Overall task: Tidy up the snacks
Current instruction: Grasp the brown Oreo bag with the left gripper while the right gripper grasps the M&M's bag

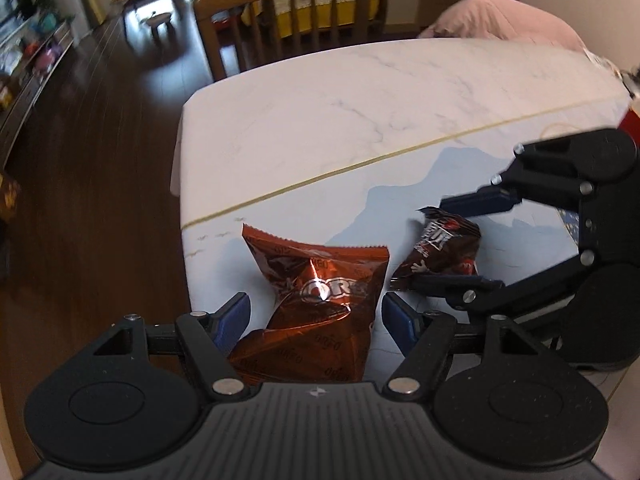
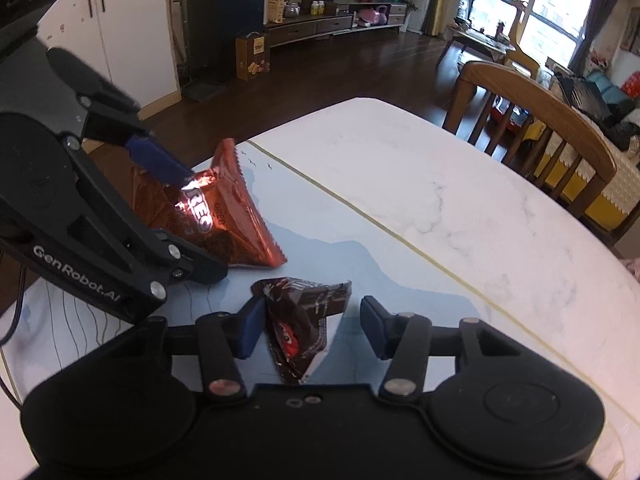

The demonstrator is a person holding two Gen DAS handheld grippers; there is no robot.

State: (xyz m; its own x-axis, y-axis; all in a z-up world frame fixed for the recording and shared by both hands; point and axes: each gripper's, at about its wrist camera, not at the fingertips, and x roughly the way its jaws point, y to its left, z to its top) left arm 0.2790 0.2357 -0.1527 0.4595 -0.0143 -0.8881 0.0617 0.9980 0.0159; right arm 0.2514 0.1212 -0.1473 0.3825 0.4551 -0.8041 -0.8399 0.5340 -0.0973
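On table (image 1: 360, 92): left gripper (image 1: 316, 316) straddles Oreo pack (image 1: 320, 300); right gripper (image 2: 308, 328) maybe touching dark pack (image 2: 300, 320).

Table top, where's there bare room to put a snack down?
The marble table is bare beyond the gold line, towards the wooden chair. The near corner is crowded: the orange Oreo packet and dark snack packet lie side by side, with the left gripper and right gripper around them.

orange foil Oreo packet (image 1: 316, 304): crumpled, lying on desk
dark brown crinkled snack wrapper (image 1: 440, 254): at its 2 o'clock, close beside
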